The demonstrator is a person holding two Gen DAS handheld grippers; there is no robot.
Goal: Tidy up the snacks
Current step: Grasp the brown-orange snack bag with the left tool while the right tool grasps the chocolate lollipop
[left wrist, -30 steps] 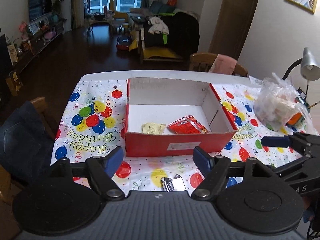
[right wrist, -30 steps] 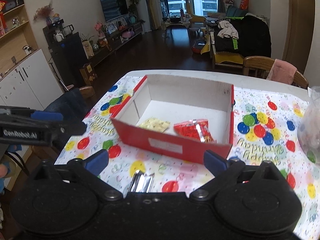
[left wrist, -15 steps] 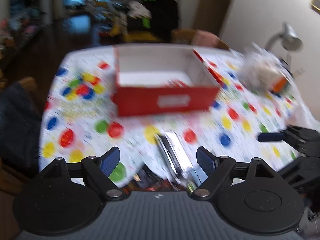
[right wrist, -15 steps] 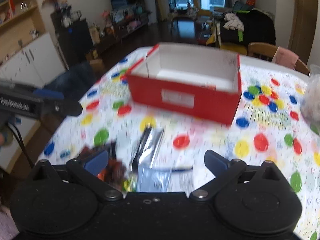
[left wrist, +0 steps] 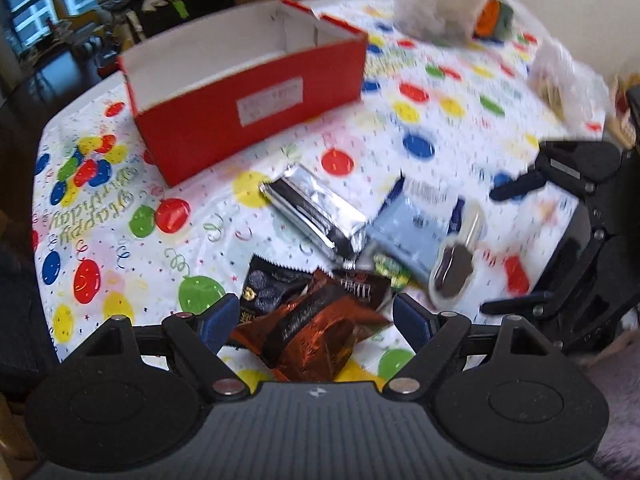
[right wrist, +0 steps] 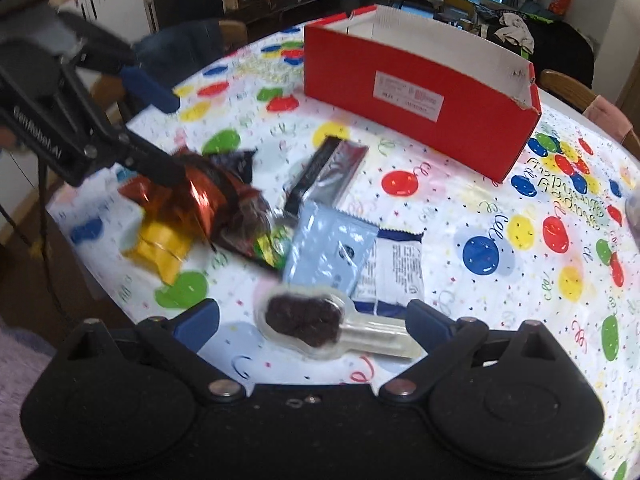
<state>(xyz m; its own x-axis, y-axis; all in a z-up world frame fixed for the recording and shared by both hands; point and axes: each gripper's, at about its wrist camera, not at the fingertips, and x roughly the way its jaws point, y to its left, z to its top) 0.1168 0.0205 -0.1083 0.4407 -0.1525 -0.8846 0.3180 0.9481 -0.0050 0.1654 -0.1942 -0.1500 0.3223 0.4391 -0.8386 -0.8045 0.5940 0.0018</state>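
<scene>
- I read the table [right wrist: 500, 216] as filling most of both views, under a white cloth printed with coloured balloons.
- The red box [right wrist: 420, 96] stands in the upper centre of the right wrist view and in the upper left of the left wrist view [left wrist: 248, 100]; its white inside faces up. I cannot see its contents.
- The snacks lie in a loose pile on the cloth, in front of the box and apart from it.
- My left claw [left wrist: 316, 320] stands wide open at the lower centre of its view. The copper foil pack [left wrist: 316, 336] lies between its blue pads, with no pad visibly pressing on it.
- My right claw [right wrist: 312, 320] is wide open; its jaws have just been closing slightly. The clear spoon-shaped pack of dark snack [right wrist: 308, 320] lies between the pads, not gripped.
- The pale blue pouch [right wrist: 332, 248] lies just above the spoon pack, overlapping a white wrapper [right wrist: 396, 272].
- The silver bar pack [right wrist: 332, 172] lies between the pile and the box.
- A yellow pack [right wrist: 160, 244] sits at the left of the pile.
</scene>
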